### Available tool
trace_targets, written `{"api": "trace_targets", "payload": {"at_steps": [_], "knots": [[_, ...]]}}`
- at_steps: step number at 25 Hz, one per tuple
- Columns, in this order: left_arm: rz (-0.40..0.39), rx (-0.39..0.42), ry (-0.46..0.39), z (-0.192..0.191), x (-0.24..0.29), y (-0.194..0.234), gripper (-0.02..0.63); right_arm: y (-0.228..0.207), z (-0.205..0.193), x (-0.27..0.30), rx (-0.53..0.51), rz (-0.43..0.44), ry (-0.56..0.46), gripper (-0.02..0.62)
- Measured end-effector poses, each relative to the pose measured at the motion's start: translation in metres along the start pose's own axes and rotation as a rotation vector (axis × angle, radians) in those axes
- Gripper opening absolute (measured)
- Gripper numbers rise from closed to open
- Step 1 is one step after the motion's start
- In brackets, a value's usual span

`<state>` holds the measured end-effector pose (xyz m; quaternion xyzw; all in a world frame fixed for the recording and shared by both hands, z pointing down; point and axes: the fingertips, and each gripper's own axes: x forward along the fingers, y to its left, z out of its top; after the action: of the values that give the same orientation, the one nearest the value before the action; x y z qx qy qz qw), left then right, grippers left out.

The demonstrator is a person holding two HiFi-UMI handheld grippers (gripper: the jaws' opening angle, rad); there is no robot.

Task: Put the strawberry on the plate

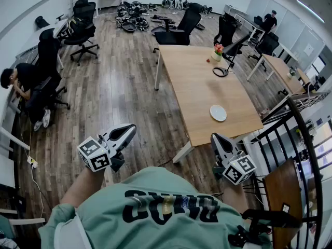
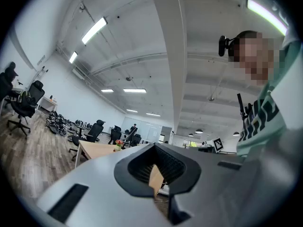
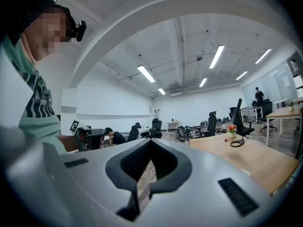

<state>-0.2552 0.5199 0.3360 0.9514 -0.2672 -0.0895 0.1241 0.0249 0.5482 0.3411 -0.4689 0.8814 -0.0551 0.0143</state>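
Office floor point(image 1: 119, 87), left gripper point(image 1: 128, 129), right gripper point(image 1: 216, 137) level

A small flower pot point(image 1: 217, 52) stands on the wooden surface point(image 1: 199, 95), near a black cable loop point(image 1: 221, 71). Black office chairs point(image 1: 179, 29) crowd its far end.

There are two grippers, one left gripper point(image 1: 124, 132) and one right gripper point(image 1: 218, 139), each with one marker cube point(image 1: 95, 153) (so two cubes together). One white plate point(image 1: 218, 112), one flower pot point(image 1: 217, 52) and one black ring-shaped thing point(image 1: 221, 71) are on one big wooden table point(image 1: 194, 95). Two black office chairs point(image 1: 179, 27) stand at its far end; the farther ones I cannot count surely. Two more people: one seated person point(image 1: 23, 82), one standing person point(image 1: 270, 19).
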Motion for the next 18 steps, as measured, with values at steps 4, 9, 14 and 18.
{"api": "trace_targets", "payload": {"at_steps": [4,9,14,18], "knots": [[-0.007,-0.003,0.002,-0.002,0.004,-0.003,0.003,-0.002,0.000,-0.003,0.000,-0.002,0.001,0.005],[-0.016,-0.001,0.007,-0.005,0.010,-0.008,0.003,-0.012,0.003,-0.008,0.025,-0.023,-0.018,0.005],[-0.015,0.000,0.012,-0.008,0.022,-0.018,0.003,-0.027,0.008,-0.022,0.040,-0.031,-0.049,0.005],[-0.020,-0.006,0.015,-0.010,0.032,-0.032,0.003,-0.028,0.010,-0.035,0.014,-0.020,-0.042,0.005]]}}
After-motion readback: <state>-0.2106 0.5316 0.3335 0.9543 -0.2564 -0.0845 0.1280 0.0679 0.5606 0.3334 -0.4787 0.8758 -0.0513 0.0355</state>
